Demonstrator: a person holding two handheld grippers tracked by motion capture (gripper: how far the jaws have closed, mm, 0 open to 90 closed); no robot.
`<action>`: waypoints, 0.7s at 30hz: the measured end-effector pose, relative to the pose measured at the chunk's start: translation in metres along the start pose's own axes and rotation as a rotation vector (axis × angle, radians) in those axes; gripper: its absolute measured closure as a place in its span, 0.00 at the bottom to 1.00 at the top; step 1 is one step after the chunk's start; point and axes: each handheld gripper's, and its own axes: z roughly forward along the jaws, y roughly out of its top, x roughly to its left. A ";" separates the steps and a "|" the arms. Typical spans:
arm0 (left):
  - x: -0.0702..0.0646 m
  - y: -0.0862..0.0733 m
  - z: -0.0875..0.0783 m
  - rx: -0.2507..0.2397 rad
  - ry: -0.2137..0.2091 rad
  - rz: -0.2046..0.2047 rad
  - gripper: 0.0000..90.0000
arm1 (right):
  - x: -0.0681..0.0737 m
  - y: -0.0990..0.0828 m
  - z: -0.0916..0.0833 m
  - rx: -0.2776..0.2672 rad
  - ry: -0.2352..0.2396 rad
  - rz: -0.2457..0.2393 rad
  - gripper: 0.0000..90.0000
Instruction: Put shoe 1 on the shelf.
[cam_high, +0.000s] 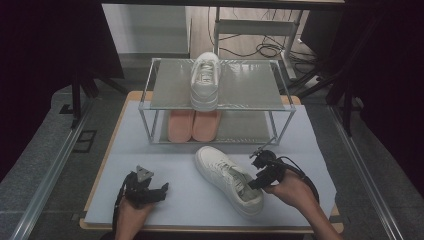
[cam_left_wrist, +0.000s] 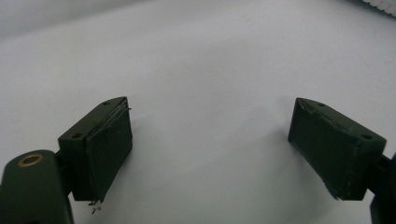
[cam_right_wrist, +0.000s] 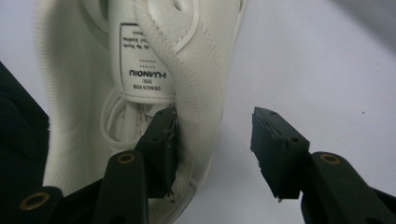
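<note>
Dim room w/ grey floor (cam_high: 45, 165), cables (cam_high: 265, 50), desk legs (cam_high: 292, 45) behind.

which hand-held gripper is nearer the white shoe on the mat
Right. The right hand-held gripper straddles the heel collar of the white shoe, jaws open; the left hand-held gripper rests apart on the mat, to its left.

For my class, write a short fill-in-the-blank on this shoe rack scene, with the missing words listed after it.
1. The white shoe on the rack stands on the ______ shelf.
2. The pair on the lower shelf is ______ in colour.
3. The right gripper has one finger inside the white shoe on the mat and the other ______ it.
4. Between the fingers of the left gripper lies ______ but the mat.

Missing words: top; orange; outside; nothing
</note>
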 end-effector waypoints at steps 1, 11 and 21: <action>0.000 0.000 0.000 0.000 0.000 0.000 0.15 | 0.000 0.002 0.002 0.015 0.001 -0.003 0.57; 0.000 0.000 0.000 0.000 0.000 0.000 0.15 | -0.004 0.009 0.021 0.139 0.019 0.030 0.54; 0.000 0.000 0.000 0.000 0.000 0.000 0.15 | -0.005 0.012 0.028 0.176 0.070 0.041 0.69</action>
